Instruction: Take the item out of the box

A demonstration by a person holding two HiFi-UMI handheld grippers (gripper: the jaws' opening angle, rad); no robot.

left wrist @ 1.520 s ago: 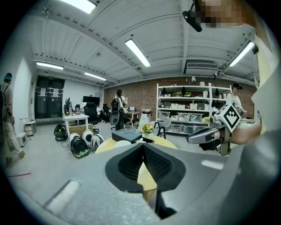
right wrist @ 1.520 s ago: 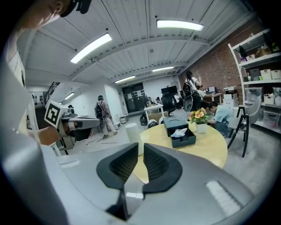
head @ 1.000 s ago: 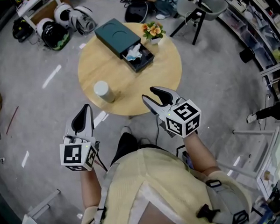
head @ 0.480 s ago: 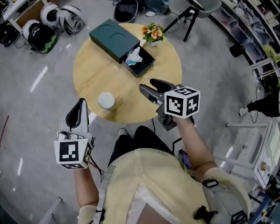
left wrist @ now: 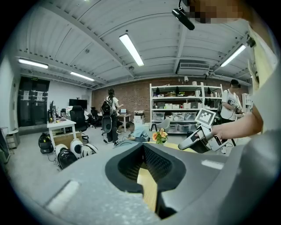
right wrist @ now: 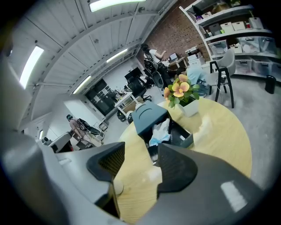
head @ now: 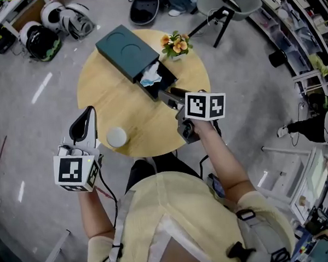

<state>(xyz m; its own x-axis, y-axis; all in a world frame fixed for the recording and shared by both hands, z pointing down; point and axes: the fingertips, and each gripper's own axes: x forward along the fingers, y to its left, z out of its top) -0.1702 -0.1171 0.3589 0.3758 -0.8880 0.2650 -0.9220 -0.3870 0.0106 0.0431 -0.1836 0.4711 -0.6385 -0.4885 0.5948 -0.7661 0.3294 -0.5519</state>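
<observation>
Head view caught the right claw (head: 168,94) arriving at the box (head: 124,50), jaws freshly spread wide and empty, so grabbing the item (head: 150,77) looked next.

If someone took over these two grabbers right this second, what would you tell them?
Right gripper: jaws open, empty, over the table, close to the box.
Left gripper: jaws shut, empty, held off the table's near edge.
Item: crumpled, white and blue, lying in the box's open drawer.
Done: drawer open, right gripper lined up.
Left: grip the item and lift it out.
</observation>
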